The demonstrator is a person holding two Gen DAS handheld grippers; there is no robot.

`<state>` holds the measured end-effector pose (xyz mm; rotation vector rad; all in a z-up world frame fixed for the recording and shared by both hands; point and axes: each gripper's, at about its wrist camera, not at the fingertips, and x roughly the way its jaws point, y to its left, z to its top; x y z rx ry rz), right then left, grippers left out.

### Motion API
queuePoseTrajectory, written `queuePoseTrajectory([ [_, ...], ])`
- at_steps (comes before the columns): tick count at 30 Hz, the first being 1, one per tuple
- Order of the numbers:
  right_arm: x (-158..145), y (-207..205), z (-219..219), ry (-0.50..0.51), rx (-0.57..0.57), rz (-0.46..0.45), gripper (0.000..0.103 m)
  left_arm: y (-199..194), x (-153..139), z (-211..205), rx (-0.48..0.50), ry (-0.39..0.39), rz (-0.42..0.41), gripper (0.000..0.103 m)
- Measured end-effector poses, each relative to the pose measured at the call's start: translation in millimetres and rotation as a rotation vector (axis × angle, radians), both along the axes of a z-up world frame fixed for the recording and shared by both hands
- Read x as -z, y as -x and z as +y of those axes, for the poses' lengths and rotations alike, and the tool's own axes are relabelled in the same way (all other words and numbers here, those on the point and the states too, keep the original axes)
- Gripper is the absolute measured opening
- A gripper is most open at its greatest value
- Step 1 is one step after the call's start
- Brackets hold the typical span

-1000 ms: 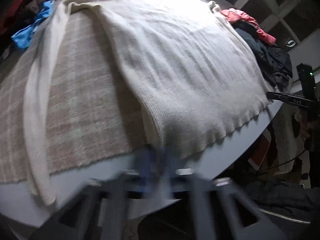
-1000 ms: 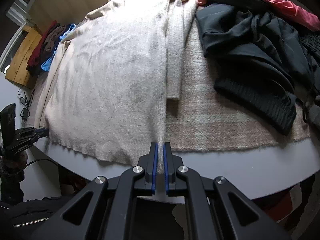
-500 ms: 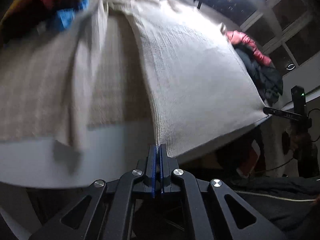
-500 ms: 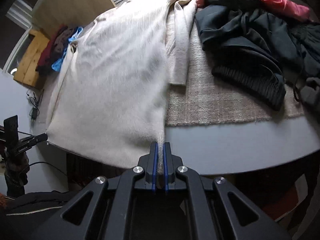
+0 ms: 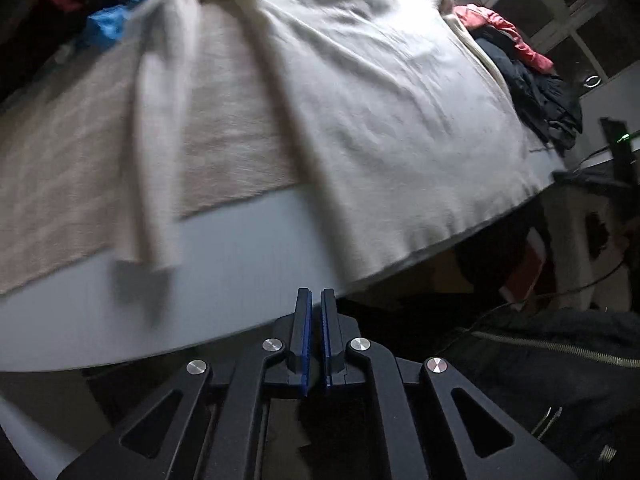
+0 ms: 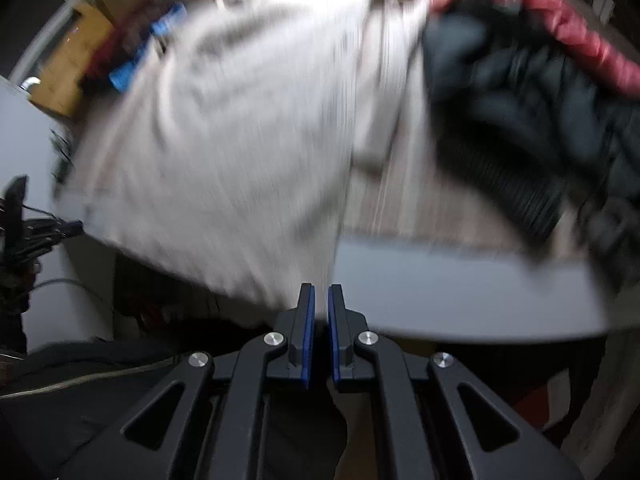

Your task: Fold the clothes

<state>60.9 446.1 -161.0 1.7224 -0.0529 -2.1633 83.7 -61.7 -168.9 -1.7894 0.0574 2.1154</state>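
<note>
The sweater (image 5: 360, 92), cream and knitted, is spread over most of the table (image 5: 224, 280), its body lying on a beige checked cloth (image 5: 60, 168) and its hem hanging a little past the table's near edge. One sleeve (image 5: 148, 140) runs down the cloth on the left of the body in the left wrist view and its cuff lies on the bare grey tabletop; the other sleeve (image 6: 384, 92) lies beside the body in the right wrist view, which is badly blurred. A heap of dark clothes (image 6: 520, 112) sits on the cloth beside that second sleeve, with a red garment (image 6: 560, 28) along its far side. At the table's far corner lie a blue cloth (image 5: 116, 20) and some reddish clothing, too dim to tell apart. The left gripper (image 5: 315, 300) sits just off the table edge, right below the sweater's lower corner; its blue-lined fingers stand a narrow slit apart and nothing shows between them. The right gripper (image 6: 321, 296) is at the opposite lower corner, its fingers likewise a narrow gap apart, with the blurred hem reaching down to the tips; I cannot tell whether it has hold of the knit.
</note>
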Motion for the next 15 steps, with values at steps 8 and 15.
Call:
queuePoseTrajectory([
  [8,-83.2,188.3,5.4,-0.009,-0.024,0.303,0.024,151.8,-97.4,-15.2,-0.014,0.095,0.288,0.009],
  [15,-21.7,351.3,-24.0,-0.039,-0.123,0.255,0.030,326.7,-83.2,39.9,0.053,0.133,0.385,0.038],
])
